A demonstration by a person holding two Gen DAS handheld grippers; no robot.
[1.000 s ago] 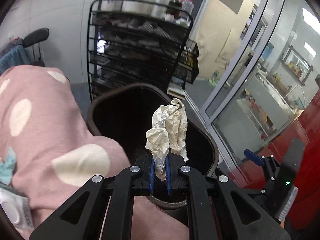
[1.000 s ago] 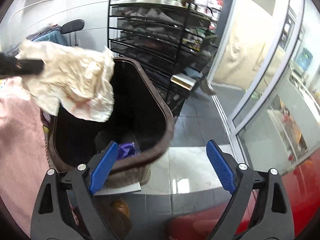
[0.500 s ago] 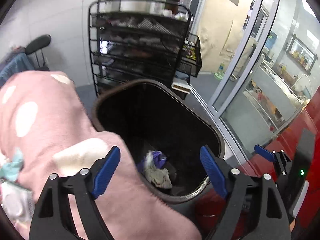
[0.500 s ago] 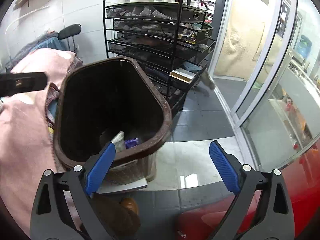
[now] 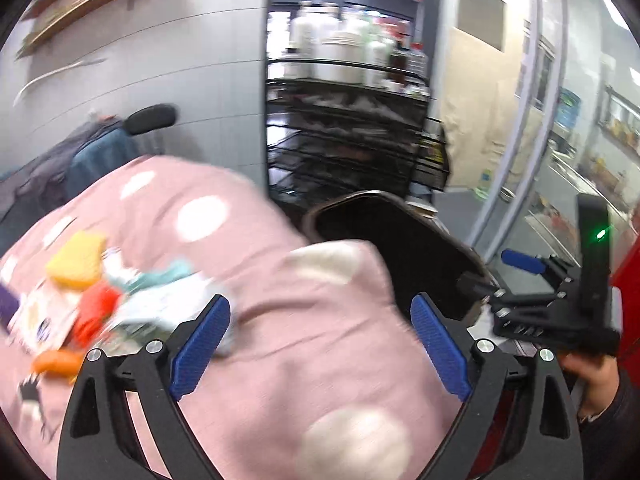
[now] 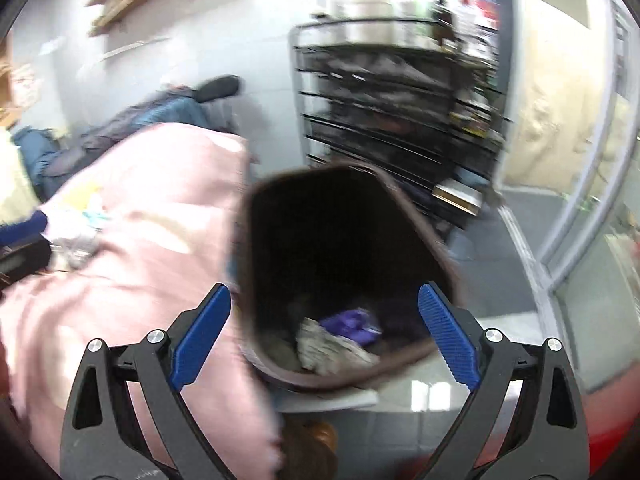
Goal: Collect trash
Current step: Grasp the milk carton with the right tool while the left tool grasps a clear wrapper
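The dark brown trash bin [image 6: 416, 220] stands beside a table with a pink, white-dotted cloth [image 6: 140, 248]. Crumpled paper [image 6: 328, 346] and a purple wrapper [image 6: 354, 322] lie in the bin. My right gripper [image 6: 324, 336] is open and empty over the bin's near rim. My left gripper [image 5: 320, 344] is open and empty above the pink cloth [image 5: 304, 360], with the bin [image 5: 432, 236] behind it to the right. Blurred trash lies on the cloth at left: a yellow piece [image 5: 76, 264], a red piece [image 5: 94, 312], white wrappers [image 5: 160, 304]. The right gripper also shows in the left wrist view [image 5: 560, 304].
A black wire rack [image 5: 352, 136] with bottles stands behind the bin. Glass doors [image 6: 580, 160] are at right over a grey tiled floor. A chair with clothes [image 5: 100, 148] is behind the table. A red surface [image 6: 608, 440] is at lower right.
My left gripper opened and dropped the crumpled paper into the bin, then swung left over the pink cloth. The right gripper shifted a little left, still open.
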